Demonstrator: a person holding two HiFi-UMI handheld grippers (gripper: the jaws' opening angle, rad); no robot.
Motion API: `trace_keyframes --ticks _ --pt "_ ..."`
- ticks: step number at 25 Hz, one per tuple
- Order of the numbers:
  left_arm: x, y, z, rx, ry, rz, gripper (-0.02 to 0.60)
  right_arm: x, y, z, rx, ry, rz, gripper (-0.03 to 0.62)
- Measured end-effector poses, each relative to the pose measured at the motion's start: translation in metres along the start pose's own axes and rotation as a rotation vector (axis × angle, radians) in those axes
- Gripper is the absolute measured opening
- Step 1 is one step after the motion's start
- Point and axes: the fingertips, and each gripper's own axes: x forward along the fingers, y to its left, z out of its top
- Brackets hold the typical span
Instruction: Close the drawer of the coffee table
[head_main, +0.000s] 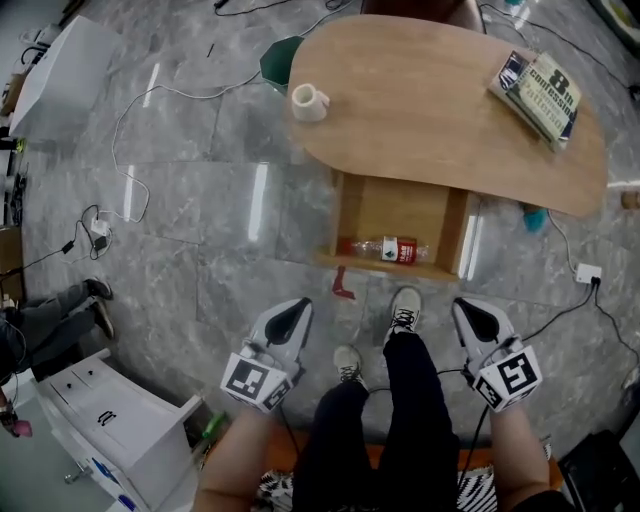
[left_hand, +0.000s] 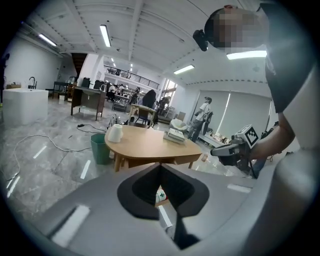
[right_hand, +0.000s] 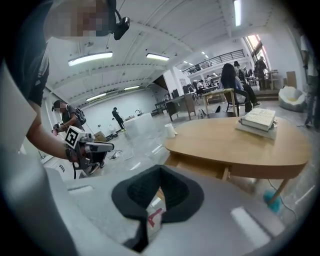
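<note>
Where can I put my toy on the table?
The wide middle of the table, between the mug and the books, is bare. The open drawer is free behind the bottle. Around the shoes and red thing it's crowded.

Coffee table (head_main: 430, 130): oval wooden top, at my 12 o'clock.
On top: white mug (head_main: 309, 101), upright, at the table's 9 o'clock edge; stack of books (head_main: 537, 92) at its 3 o'clock end.
Drawer (head_main: 400, 205): pulled out at the table's 6 o'clock. It holds one plastic bottle (head_main: 385, 249), lying on its side.
Floor (head_main: 200, 210): grey marble tile.
On it: white cable (head_main: 128, 150) at my 10 o'clock; green bin (head_main: 275, 62) just beside the mug end; small red item (head_main: 343, 287) before the drawer; my shoes (head_main: 404, 308).
</note>
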Motion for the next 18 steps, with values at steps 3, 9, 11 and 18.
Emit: trace_keyframes --ticks 3,9,11,18 --pt "0.009 0.020 -0.036 -0.001 0.002 0.012 0.000 0.016 -0.010 -0.029 -0.011 0.011 -0.013 0.002" --pt "0.033 0.058 -0.103 0.014 -0.001 0.025 0.000 0.032 -0.028 -0.079 -0.024 0.015 -0.049 0.002" --pt "0.042 0.068 -0.120 0.011 -0.004 0.037 0.000 0.035 -0.038 -0.095 -0.034 0.006 -0.065 0.002" --pt "0.073 0.091 -0.161 0.048 -0.048 0.051 0.002 0.047 -0.073 -0.135 -0.041 -0.051 -0.139 0.002"
